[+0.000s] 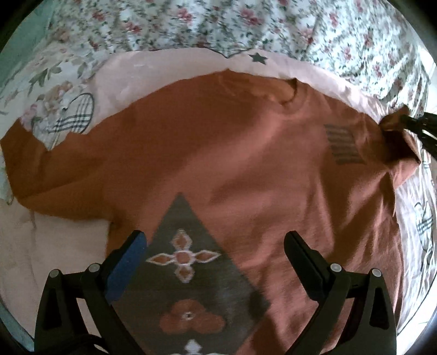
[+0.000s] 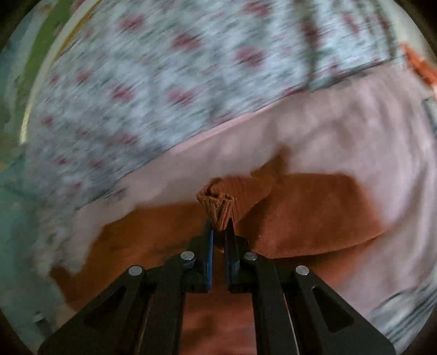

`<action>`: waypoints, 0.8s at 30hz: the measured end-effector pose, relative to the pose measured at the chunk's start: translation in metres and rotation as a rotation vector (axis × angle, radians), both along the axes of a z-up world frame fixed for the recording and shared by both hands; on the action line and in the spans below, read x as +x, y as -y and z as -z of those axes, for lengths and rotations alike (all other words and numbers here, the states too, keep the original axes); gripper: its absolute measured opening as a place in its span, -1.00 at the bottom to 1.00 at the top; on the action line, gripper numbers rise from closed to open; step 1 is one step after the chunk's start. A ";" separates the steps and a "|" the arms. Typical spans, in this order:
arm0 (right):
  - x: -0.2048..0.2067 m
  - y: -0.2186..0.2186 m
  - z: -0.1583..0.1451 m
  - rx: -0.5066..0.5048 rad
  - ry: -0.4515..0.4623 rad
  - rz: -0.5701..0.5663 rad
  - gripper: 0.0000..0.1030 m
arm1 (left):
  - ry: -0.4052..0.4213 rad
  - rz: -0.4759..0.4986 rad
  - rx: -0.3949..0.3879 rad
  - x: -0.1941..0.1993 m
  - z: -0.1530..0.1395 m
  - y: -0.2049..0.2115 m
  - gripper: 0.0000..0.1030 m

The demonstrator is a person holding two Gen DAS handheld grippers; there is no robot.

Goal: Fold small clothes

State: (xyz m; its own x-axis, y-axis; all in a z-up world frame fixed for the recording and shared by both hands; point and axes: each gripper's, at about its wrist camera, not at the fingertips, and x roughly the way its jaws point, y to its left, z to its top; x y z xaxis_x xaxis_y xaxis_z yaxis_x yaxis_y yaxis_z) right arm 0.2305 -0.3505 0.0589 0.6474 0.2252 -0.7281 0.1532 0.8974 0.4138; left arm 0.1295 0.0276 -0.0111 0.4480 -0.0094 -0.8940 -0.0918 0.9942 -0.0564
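Note:
A small rust-orange sweater (image 1: 218, 153) lies face up and spread out on a pink sheet (image 1: 169, 65). It has a grey diamond print on its front and a dark striped patch near one shoulder. My left gripper (image 1: 215, 243) is open and empty, low over the diamond print at the sweater's front. My right gripper (image 2: 220, 226) is shut on the ribbed cuff (image 2: 218, 203) of the sweater's sleeve and holds it bunched and lifted off the sheet. It also shows at the right edge of the left wrist view (image 1: 407, 123), pinching that sleeve.
A floral quilt (image 1: 245, 24) covers the bed beyond the pink sheet. The sheet carries a cartoon print with a plaid patch (image 1: 73, 114) at the left and a dark star (image 1: 258, 58) at the far edge. The right wrist view is motion-blurred.

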 end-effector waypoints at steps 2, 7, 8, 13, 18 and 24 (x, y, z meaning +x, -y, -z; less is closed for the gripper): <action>0.008 -0.049 0.010 0.048 -0.010 -0.074 -0.85 | 0.006 0.002 -0.008 -0.002 -0.001 -0.012 0.96; 0.027 -0.156 0.038 0.117 -0.055 -0.239 -0.86 | 0.036 0.031 -0.012 -0.010 -0.008 -0.032 0.96; 0.028 -0.176 0.044 0.122 -0.064 -0.265 -0.86 | 0.042 0.035 -0.013 -0.010 -0.009 -0.035 0.96; 0.042 -0.236 0.071 0.146 -0.127 -0.355 -0.86 | 0.063 0.021 -0.067 -0.005 -0.013 -0.052 0.96; 0.056 -0.264 0.095 0.205 -0.179 -0.433 -0.86 | 0.064 -0.012 -0.128 0.011 -0.011 -0.064 0.96; 0.064 -0.279 0.121 0.301 -0.285 -0.518 -0.51 | 0.065 -0.062 -0.212 0.033 -0.005 -0.076 0.96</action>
